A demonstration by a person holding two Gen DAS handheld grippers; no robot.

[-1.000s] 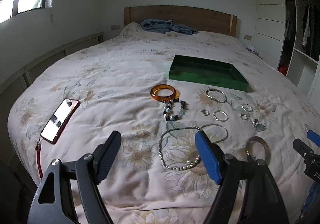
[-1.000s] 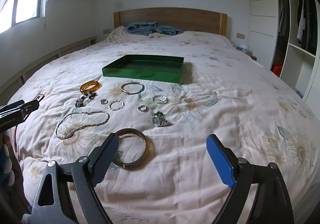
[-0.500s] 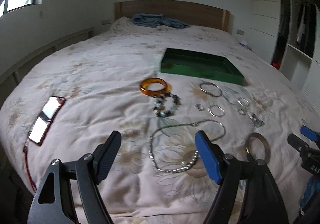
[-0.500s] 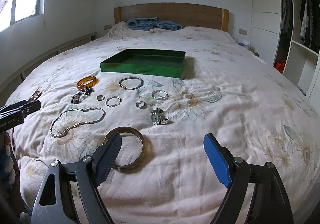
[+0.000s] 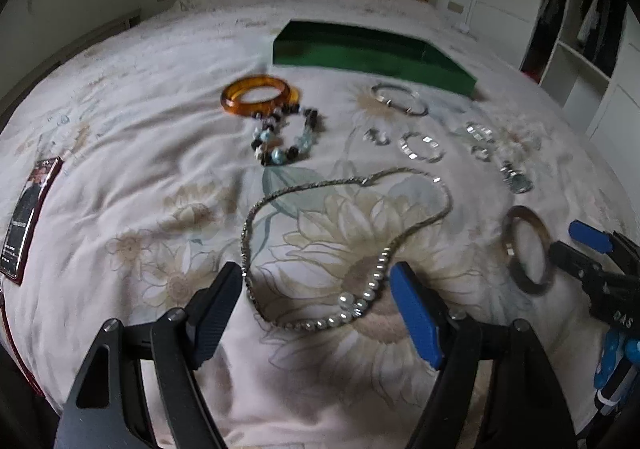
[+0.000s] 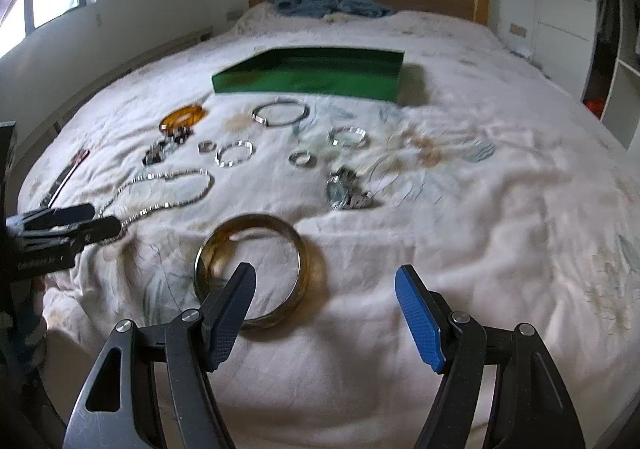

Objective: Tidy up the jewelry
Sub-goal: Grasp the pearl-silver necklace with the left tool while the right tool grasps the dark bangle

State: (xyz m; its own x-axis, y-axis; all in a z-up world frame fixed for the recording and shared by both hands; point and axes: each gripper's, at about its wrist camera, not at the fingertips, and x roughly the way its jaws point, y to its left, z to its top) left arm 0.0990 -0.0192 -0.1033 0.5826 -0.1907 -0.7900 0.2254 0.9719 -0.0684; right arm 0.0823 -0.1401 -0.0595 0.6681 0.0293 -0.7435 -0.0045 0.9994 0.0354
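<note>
Both grippers low over the bed [image 6: 500,209], jaws spread, nothing picked up.

Largest first: the bed carries everything, jewelry spread flat and apart, which looks laid out for one-at-a-time picks. The green tray [image 6: 312,79] sits beyond the pieces toward the headboard, apparently empty, likely the drop spot. Your left gripper [image 5: 316,297] has its jaws open to either side of the necklace [image 5: 344,245], whose pearl end lies between the tips; a silver chain looped loosely, no tangle seen. Your right gripper [image 6: 324,297] is open too, its dark jaw over the near rim of the brown bangle [image 6: 256,273], a smooth translucent ring lying flat; contact cannot be told. Further out: amber bangle [image 5: 260,95], bead bracelet [image 5: 286,139], silver bangle [image 6: 280,113], watch [image 6: 346,193], small rings [image 6: 302,158].
</note>
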